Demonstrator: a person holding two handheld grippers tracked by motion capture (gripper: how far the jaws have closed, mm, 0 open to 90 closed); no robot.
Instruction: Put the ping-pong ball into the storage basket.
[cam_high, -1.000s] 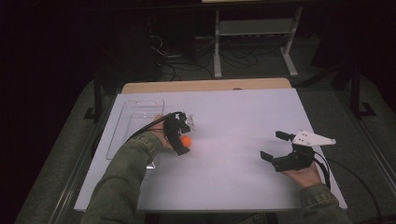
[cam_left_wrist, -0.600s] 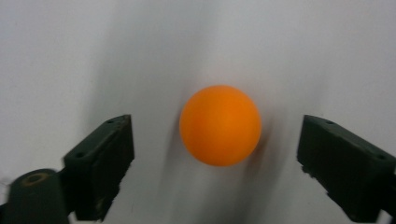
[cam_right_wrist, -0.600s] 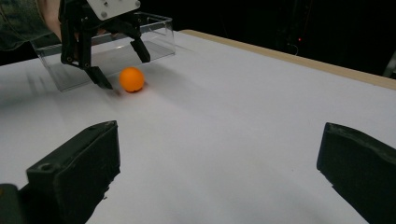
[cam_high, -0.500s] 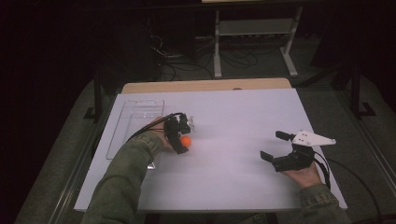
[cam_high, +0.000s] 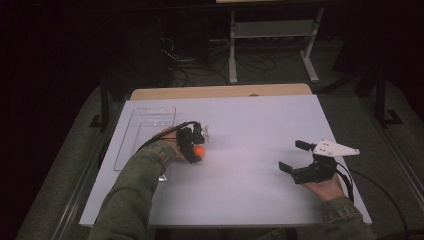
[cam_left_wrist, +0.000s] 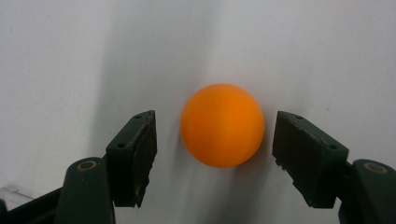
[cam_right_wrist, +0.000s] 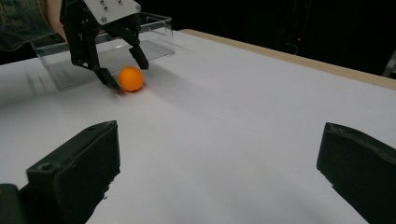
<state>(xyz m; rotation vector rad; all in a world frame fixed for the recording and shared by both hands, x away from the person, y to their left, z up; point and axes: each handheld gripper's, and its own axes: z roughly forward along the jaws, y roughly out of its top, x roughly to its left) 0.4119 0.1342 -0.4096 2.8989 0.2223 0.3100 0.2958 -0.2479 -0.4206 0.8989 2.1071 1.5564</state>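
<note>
Left gripper view: I am bracketing the orange ball (cam_left_wrist: 222, 125), not yet gripping.
Left gripper (cam_left_wrist: 215, 140) standing spread around it; right gripper (cam_high: 292, 156) idling spread.

You have nothing to read here: no text, label, brand, number or sign shows on the orange ball (cam_left_wrist: 222, 125), on the clear plastic tray (cam_high: 145, 131), on the white worktop (cam_high: 260, 130), or on either gripper's black jaws and grey plate.
</note>
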